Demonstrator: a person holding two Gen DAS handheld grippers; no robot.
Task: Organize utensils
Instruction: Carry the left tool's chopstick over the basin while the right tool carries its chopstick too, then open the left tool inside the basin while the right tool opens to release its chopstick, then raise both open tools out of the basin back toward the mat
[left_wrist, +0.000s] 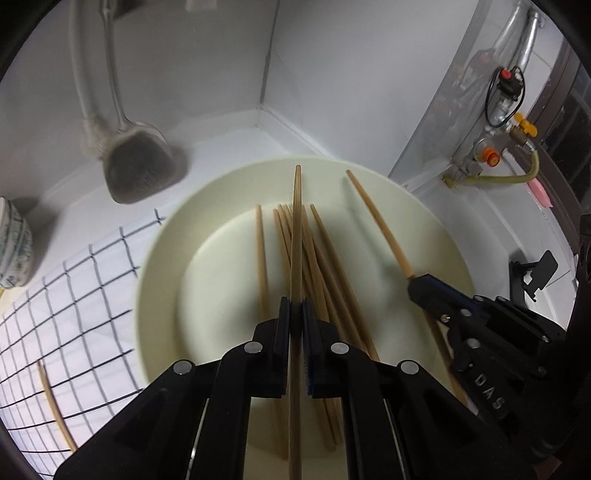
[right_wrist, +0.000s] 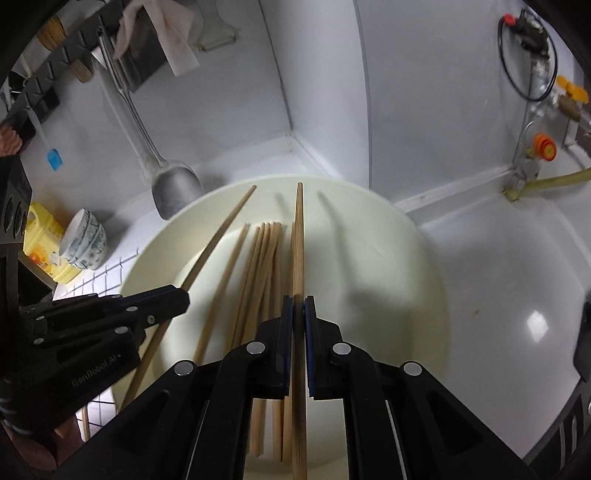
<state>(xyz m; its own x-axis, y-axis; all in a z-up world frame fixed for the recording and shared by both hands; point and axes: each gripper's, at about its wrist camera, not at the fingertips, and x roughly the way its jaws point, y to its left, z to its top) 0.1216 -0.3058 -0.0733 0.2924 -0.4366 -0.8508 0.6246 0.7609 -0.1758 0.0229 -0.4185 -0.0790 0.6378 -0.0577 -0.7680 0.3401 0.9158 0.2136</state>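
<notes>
the white bench (right_wrist: 480, 295) runs into a tiled corner, with a checked cloth (left_wrist: 74, 295) spread on its left part. on it sits a wide cream plate (left_wrist: 369, 177), which holds a loose bundle of wooden chopsticks (left_wrist: 321, 266) lying roughly parallel, tips toward the wall. the left claw (left_wrist: 295, 314) hangs above the plate, its jaws closed tight on a single chopstick (left_wrist: 296, 221) that runs straight out ahead over the bundle. the right claw (right_wrist: 298, 314) is just beside it, likewise clamped on one chopstick of its own (right_wrist: 299, 240), pointing the same way over the plate. a metal spatula (right_wrist: 173, 192) hangs on the wall behind the plate. a stack of patterned bowls (right_wrist: 86, 240) stands at the left next to a yellow bottle (right_wrist: 44, 243). one more stray chopstick (left_wrist: 55, 406) lies on the checked cloth, off the plate.
</notes>
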